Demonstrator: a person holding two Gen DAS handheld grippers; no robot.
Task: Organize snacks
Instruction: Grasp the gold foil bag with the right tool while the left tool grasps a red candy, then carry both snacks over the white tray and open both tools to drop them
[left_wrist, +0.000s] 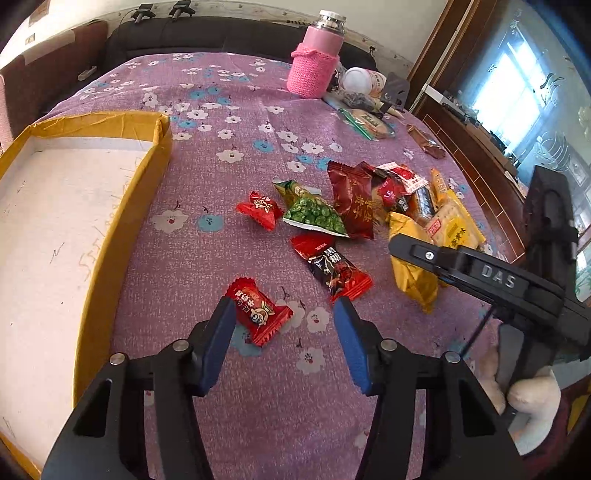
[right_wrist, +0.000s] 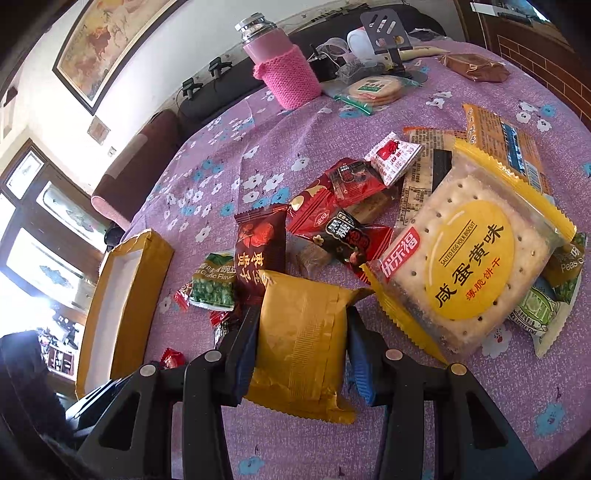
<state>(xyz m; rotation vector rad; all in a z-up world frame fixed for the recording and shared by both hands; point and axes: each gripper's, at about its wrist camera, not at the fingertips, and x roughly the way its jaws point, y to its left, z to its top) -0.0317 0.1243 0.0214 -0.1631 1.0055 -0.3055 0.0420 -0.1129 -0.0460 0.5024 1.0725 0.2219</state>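
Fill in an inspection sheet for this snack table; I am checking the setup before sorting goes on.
Surface: purple floral tablecloth, flat.
Job's things: loose pile of wrapped snacks; small red candy wrapper, gold foil snack packet, yellow salted egg yolk biscuit pack; yellow-edged cardboard box, no snacks seen inside.
Clutter: pink flask in knitted sleeve, metal phone stand.
Grippers: left hand-held gripper open around the red candy; right hand-held gripper pressing both sides of the gold packet.
Cables: nothing seen.
Surroundings: dark sofa, framed painting, bright window.
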